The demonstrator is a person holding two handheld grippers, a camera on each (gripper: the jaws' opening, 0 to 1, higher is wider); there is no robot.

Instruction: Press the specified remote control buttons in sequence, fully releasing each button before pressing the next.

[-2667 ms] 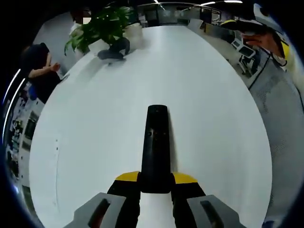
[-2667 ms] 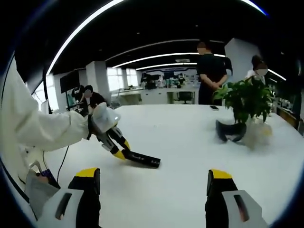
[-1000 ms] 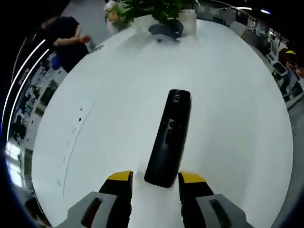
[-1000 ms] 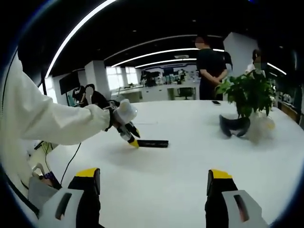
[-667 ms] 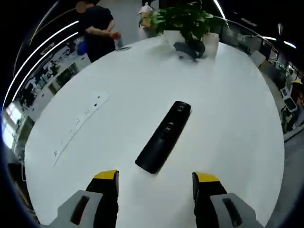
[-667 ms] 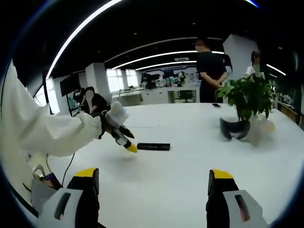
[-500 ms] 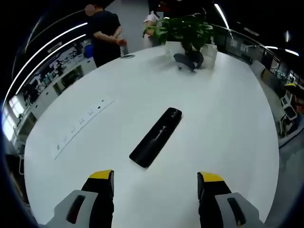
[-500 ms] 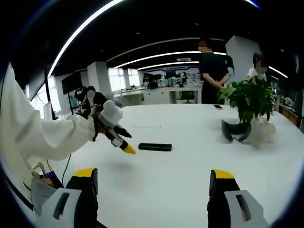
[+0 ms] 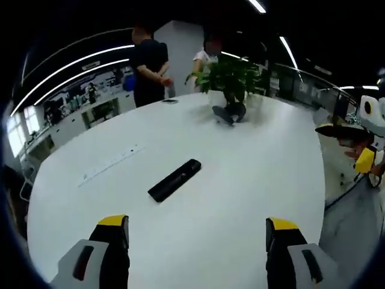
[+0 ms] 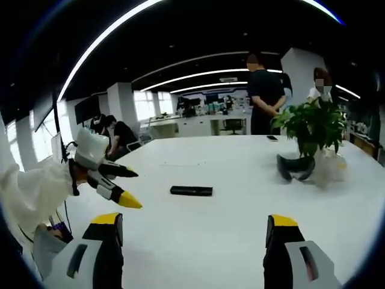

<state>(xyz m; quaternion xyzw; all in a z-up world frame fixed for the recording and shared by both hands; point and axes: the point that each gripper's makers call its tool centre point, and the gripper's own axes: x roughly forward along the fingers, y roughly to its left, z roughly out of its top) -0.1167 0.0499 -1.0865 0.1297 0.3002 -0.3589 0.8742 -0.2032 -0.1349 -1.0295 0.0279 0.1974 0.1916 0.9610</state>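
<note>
Black remote control (image 9: 175, 179) lies flat on the white desk (image 9: 240, 198), alone near the middle, nothing touching it; in the left gripper view it runs on a diagonal ahead of the left gripper (image 9: 197, 232), well apart from the yellow-tipped jaws, which stand spread wide with bare desk between them. Buttons too small to make out. In the right gripper view the same remote control (image 10: 190, 191) shows as a thin dark bar lying crosswise, well ahead of the right gripper (image 10: 196, 232), whose jaws are likewise spread wide and hold nothing. Left gripper (image 10: 114, 184) also enters the right gripper view from the left edge, raised off the desk, yellow tips parted, pointing toward the remote control but clear of it; a white sleeve (image 10: 30, 189) behind it. Right gripper (image 9: 366, 158) shows at the right edge of the left gripper view, off the desk's rim. Far end of the desk: a potted plant (image 9: 228, 75) with a dark curved object (image 9: 227, 112) just beside its base. Two people (image 10: 266, 90) stand behind the plant; another person (image 10: 119, 132) sits at the far left of the desk.
</note>
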